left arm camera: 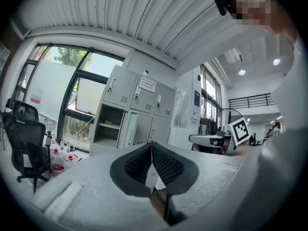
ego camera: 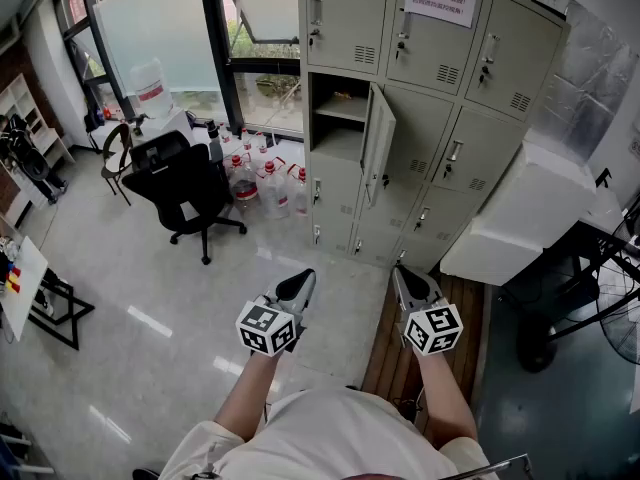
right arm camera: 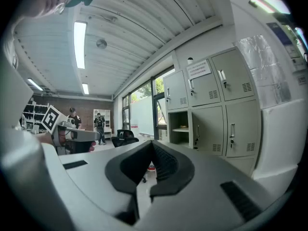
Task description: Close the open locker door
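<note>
The person held both forearms out ahead of the body, side by side and apart, each hand level and aimed at the grey locker bank (ego camera: 420,118). The left claw (ego camera: 299,281) was clenched, its ribbed pads (left arm camera: 163,165) pressed together with nothing between them. The right claw (ego camera: 406,277) was likewise clenched and empty, and its marker cube (ego camera: 432,329) sat nearest the body. Well ahead of both claws, the open locker door (ego camera: 379,144) in the bank's left column, middle row, stood swung outward, showing the shelf (ego camera: 342,108) inside. Neither claw touched the door.
</note>
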The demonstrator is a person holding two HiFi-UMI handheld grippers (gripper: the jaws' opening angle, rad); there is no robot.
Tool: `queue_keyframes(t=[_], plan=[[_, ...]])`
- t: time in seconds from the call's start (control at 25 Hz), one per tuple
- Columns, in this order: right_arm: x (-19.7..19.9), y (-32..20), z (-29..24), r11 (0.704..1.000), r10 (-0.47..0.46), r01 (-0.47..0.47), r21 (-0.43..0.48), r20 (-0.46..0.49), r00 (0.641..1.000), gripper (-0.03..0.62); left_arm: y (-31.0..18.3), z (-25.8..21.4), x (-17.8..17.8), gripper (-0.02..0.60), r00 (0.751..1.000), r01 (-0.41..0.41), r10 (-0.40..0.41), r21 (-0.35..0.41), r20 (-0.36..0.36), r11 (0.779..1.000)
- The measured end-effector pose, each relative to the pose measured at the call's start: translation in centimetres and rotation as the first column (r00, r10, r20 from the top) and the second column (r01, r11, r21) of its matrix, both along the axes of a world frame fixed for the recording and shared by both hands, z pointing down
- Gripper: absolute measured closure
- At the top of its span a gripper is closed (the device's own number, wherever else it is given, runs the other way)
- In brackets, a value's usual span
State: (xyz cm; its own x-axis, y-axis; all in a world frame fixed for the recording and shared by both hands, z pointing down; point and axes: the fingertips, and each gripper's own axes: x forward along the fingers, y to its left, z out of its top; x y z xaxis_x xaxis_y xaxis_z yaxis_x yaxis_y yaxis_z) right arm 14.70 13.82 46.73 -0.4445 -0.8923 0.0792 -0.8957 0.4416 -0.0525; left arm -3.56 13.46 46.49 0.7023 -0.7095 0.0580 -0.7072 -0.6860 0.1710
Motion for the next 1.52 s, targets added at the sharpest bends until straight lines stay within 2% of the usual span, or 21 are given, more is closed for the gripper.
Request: queue_keyframes(t=[0.96, 1.52], plan=[[1.2, 0.4, 0.6, 1.000, 0.021, -0.020, -0.018, 0.050, 0.999, 0.585, 0.7, 1.0, 0.5, 0.566, 1.000, 0.021, -0.020, -0.026, 0.003, 0.999], [1.8, -0.6, 1.4, 0.999, 0.008, -0.006, -0.038, 0.055, 0.998, 0.511, 0.1, 1.7, 1.2, 0.566, 0.999, 0.033, -0.033, -0.041, 0.010, 0.999]])
